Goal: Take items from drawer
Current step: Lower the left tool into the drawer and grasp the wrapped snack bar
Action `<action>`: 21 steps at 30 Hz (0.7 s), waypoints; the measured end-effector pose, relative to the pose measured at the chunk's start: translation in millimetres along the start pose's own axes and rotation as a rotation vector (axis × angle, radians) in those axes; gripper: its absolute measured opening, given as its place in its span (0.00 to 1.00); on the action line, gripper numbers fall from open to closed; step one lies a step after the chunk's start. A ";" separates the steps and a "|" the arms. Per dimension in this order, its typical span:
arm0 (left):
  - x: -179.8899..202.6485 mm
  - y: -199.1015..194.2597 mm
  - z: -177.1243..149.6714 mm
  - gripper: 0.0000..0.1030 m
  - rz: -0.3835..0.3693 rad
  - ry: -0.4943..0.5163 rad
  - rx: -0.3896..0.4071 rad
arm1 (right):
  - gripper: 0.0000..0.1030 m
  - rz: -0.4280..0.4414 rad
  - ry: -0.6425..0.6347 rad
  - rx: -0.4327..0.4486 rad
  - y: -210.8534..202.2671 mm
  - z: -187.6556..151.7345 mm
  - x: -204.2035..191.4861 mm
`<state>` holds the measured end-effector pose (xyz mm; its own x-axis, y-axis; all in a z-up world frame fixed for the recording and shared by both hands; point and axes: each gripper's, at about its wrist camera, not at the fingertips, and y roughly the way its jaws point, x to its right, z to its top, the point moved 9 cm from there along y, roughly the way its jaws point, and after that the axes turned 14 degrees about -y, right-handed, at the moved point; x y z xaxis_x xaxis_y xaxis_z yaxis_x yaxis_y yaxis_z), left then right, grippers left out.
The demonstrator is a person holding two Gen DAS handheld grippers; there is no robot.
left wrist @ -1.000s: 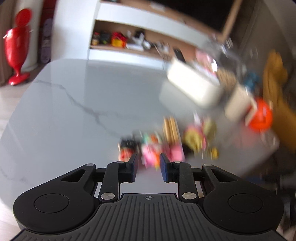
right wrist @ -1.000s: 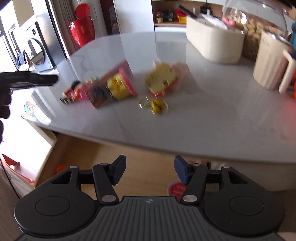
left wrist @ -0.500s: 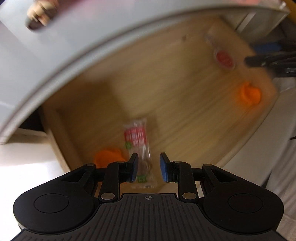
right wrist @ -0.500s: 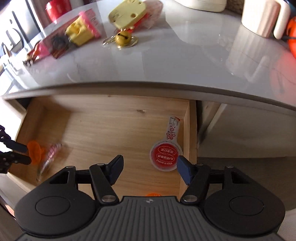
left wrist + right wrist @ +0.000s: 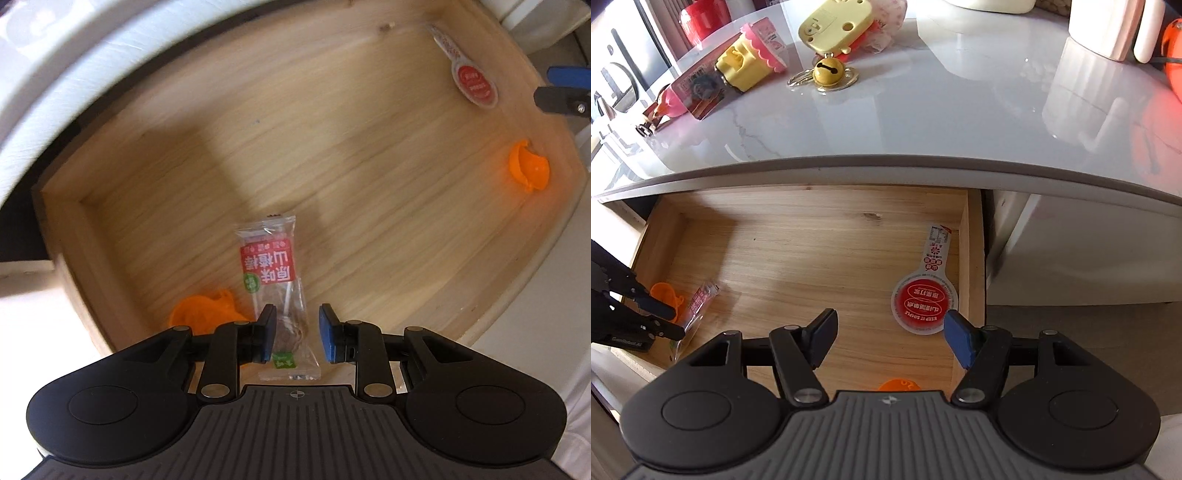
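Left claw [image 5: 297, 332] spread astride snack packet [image 5: 275, 291], orange cap [image 5: 201, 314] beside; right claw [image 5: 890, 338] spread

I see a pale wood-grain drawer [image 5: 369, 155] holding a clear snack packet [image 5: 275, 280] with a red label and white characters, two orange pieces [image 5: 529, 167], and a white paddle-shaped sachet [image 5: 925, 301] with a red disc. Above, the grey-white marble-veined tabletop [image 5: 923, 122].

In your drawer [image 5: 812, 266] you have one clear snack packet [image 5: 275, 295], one round red-labelled sachet [image 5: 923, 304] and two orange plastic pieces [image 5: 528, 170], lower left and right of the left view. You work with two tools [image 5: 295, 332].
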<state>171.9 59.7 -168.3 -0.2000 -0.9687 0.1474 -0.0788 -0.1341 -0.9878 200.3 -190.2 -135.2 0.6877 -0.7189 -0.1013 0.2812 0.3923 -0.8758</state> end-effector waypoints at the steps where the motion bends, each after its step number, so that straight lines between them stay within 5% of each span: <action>1: 0.5 3.5 1.5 0.27 0.005 0.005 -0.008 | 0.62 0.000 -0.003 -0.002 0.6 0.1 -0.6; 11: -9.3 16.0 10.0 0.30 0.071 0.000 -0.017 | 0.62 -0.001 0.006 -0.012 -0.1 -1.0 0.5; 17: -17.3 25.6 13.3 0.44 0.071 -0.035 -0.045 | 0.62 -0.001 -0.002 -0.011 -2.0 -0.6 1.5; 21: -13.5 25.2 14.9 0.44 0.077 -0.019 -0.042 | 0.62 -0.001 0.008 -0.013 -2.0 -1.0 4.4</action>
<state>187.2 66.3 -195.9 -0.1886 -0.9796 0.0692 -0.1049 -0.0500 -0.9932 202.1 -194.8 -134.3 0.6817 -0.7242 -0.1038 0.2735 0.3839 -0.8819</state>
